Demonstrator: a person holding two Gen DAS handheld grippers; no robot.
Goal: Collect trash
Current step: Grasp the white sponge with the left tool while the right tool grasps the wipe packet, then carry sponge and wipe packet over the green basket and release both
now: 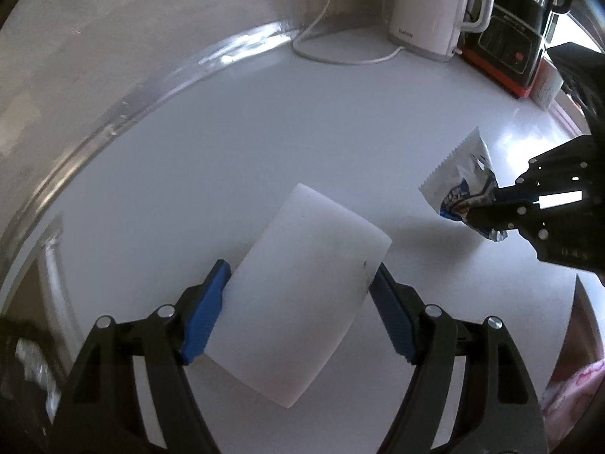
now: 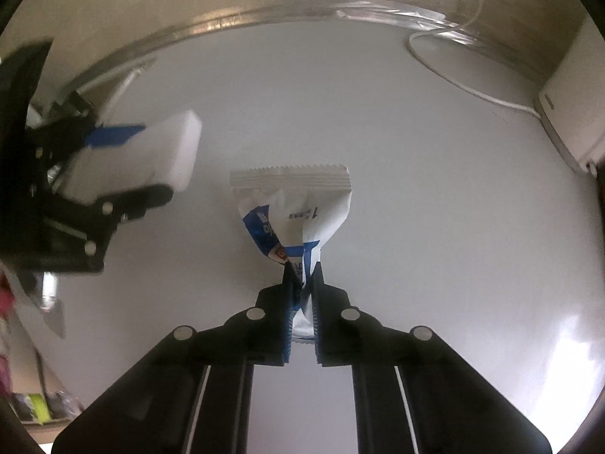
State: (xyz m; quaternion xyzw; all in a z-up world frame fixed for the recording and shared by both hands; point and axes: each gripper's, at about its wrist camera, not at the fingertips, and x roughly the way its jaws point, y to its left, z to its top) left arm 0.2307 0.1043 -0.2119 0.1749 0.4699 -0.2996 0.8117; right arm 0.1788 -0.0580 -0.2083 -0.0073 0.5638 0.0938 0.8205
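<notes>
A white electric kettle (image 1: 435,3) stood at the back of the white countertop (image 1: 234,128), its white cord (image 1: 340,61) looping across the surface beside it. Just beside the kettle sat a black appliance with a red base (image 1: 510,43). A metal strip (image 2: 234,19) edged the counter along the wall.

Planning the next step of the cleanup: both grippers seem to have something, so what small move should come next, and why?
Probably carry both pieces off the counter toward wherever the trash goes; no bin is clearly visible. The left gripper is clamped on the white block, the right gripper is pinched shut on the crumpled wrapper, and both look clear of the surface, so nothing else needs grasping.
</notes>
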